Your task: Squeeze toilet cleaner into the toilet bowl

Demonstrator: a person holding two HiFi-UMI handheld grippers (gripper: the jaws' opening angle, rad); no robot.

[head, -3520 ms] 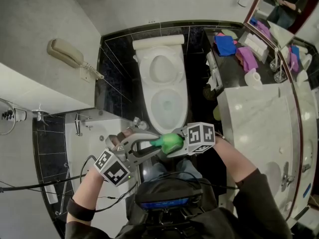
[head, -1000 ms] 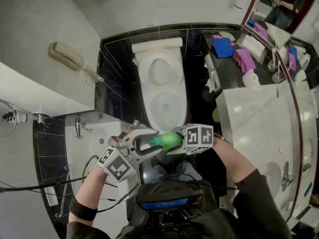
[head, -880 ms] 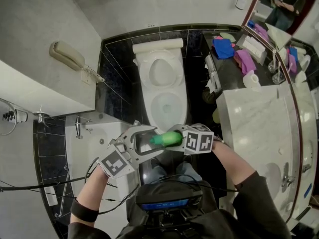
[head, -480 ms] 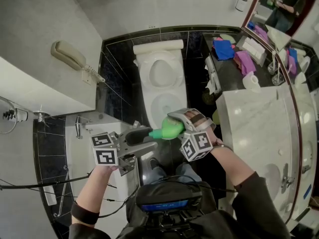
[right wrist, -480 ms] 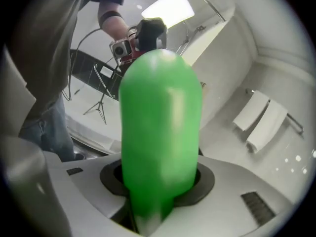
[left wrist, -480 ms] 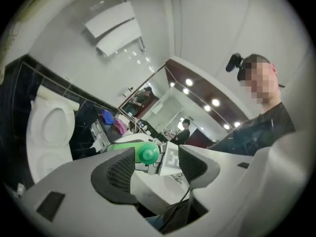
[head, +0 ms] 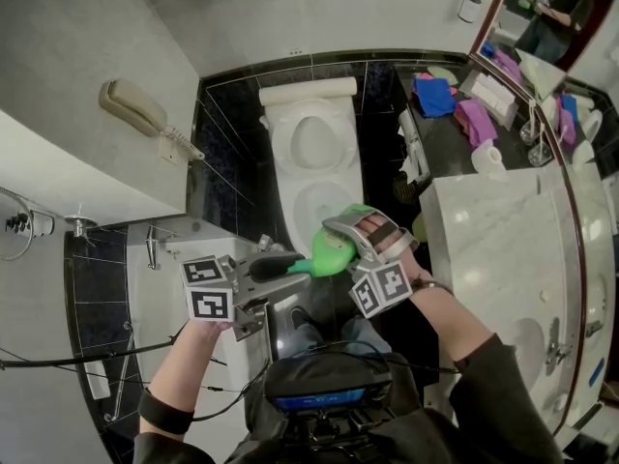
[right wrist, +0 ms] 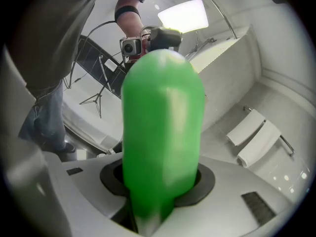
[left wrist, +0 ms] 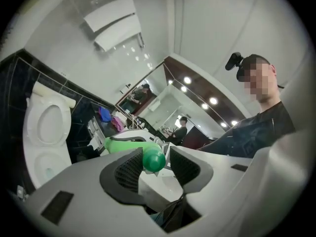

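Bathroom, seen from above. Item one: toilet cleaner bottle (head: 336,247), bright green, lying roughly level in the air over the near right rim of the toilet bowl (head: 314,201), body to the right, neck and cap (left wrist: 154,160) pointing left. Item two: right gripper (head: 340,232), jaws clamped on the bottle's broad body, which fills the space between its pads; the marker cube sits near of it. Item three: left gripper (head: 283,263), reaching in from the left, level, in line with the bottle's neck; its jaws have just been closing and now stand about half narrowed round the cap, both pads set against the cap's sides as far as the left gripper view shows. Item four: toilet (head: 311,124), white, seat down and lid raised against the far wall, on black tiled floor (head: 227,162). Item five: wall telephone (head: 135,107), beige, on the left wall, coiled cord hanging. Item six: marble vanity counter (head: 503,240), right of the toilet, with a mirror (head: 566,37) along its far right side. Item seven: blue cloth (head: 433,95), pink cloth (head: 478,116) and a toilet paper roll (head: 489,155), grouped on the dark shelf far right. Item eight: folded white towels (right wrist: 256,138) on a wall rail, seen in the right gripper view.
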